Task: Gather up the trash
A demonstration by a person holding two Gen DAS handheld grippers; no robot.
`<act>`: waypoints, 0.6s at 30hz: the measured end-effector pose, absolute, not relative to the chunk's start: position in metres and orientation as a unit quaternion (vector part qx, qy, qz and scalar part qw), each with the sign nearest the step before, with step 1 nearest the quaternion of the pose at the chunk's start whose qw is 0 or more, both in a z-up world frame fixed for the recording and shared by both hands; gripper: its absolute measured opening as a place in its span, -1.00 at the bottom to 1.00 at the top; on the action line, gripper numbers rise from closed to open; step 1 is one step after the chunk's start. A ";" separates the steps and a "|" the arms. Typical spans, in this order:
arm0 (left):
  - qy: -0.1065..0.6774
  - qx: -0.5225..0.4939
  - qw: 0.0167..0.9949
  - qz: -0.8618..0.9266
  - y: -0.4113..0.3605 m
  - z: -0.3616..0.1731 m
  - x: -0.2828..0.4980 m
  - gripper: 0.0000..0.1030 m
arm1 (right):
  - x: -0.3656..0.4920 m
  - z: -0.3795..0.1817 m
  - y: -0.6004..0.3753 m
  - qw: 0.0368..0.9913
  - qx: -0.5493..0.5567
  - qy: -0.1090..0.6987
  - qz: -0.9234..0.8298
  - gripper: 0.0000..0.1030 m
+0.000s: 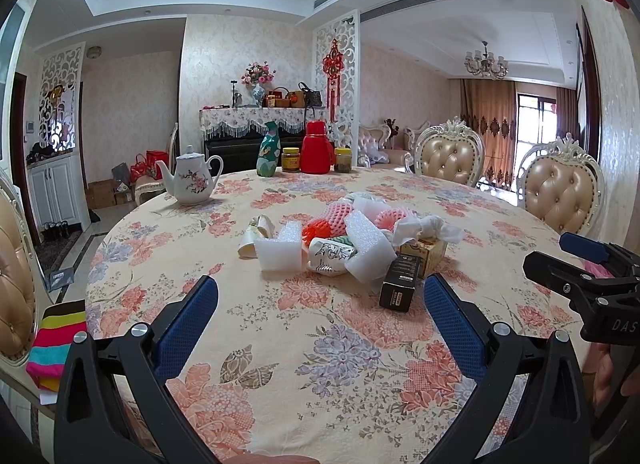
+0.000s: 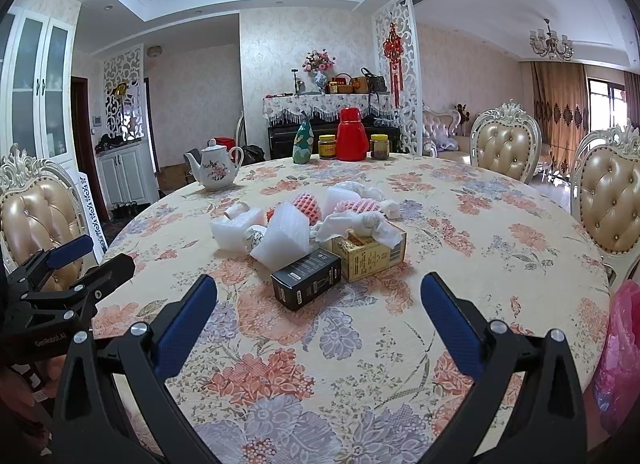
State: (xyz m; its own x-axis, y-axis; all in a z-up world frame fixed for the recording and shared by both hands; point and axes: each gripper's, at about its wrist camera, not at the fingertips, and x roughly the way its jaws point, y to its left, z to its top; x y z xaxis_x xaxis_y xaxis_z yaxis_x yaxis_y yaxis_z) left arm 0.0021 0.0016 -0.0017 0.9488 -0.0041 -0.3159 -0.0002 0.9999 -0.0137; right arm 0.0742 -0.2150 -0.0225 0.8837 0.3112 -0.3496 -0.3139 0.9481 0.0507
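Left gripper (image 1: 320, 300) occupies the lower part of the left wrist view, its blue-padded fingers (image 1: 188, 324) spread wide apart with nothing between them, above the floral tablecloth (image 1: 320, 376). Right gripper (image 2: 318, 300) stands likewise in the lower part of the right wrist view: fingers spread wide, nothing held. Each gripper also appears at the edge of the other's view, at mid-right and mid-left respectively.

The trash pile sits at the centre of both frames, on the round table, beyond the fingertips and untouched by either gripper. Contents noted:
- black carton (image 2: 306, 284), nearest the grippers, lying on its side at the front of the pile;
- yellow box (image 2: 370, 256), touching the black carton on its right in the right wrist view, with crumpled white tissue (image 2: 360, 224) on top;
- white foam pieces (image 1: 280, 250) across the middle of the pile;
- pink foam fruit nets (image 1: 340, 214) toward the back;
- a crumpled paper cup (image 1: 332, 258) between foam pieces.

Other items: white teapot (image 1: 192, 180) at upper left of the table; red thermos (image 1: 316, 148), a green vase (image 1: 269, 150) and two jars (image 1: 291, 159) along the far edge. A pink plastic bag (image 2: 620, 352) shows at the lower right edge of the right wrist view. Tufted chairs (image 1: 450, 156) stand at upper right.
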 end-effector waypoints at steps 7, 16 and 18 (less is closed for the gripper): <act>0.161 -0.008 0.987 -0.001 0.002 -0.004 0.003 0.87 | 0.074 -0.024 -0.215 0.971 -0.001 0.179 0.161 0.92; 0.162 -0.009 0.987 -0.001 0.002 -0.004 0.003 0.87 | 0.074 -0.023 -0.217 0.971 0.001 0.180 0.160 0.92; 0.162 -0.009 0.987 -0.002 0.002 -0.005 0.003 0.87 | 0.074 -0.023 -0.217 0.971 0.002 0.179 0.161 0.92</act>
State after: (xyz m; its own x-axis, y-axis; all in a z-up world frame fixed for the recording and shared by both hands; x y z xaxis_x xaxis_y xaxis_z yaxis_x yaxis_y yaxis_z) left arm 0.0029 0.0016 -0.0052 0.9476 -0.0061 -0.3195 0.0003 0.9998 -0.0181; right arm 0.0742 -0.2168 -0.0229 0.8841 0.3123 -0.3476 -0.3112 0.9484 0.0607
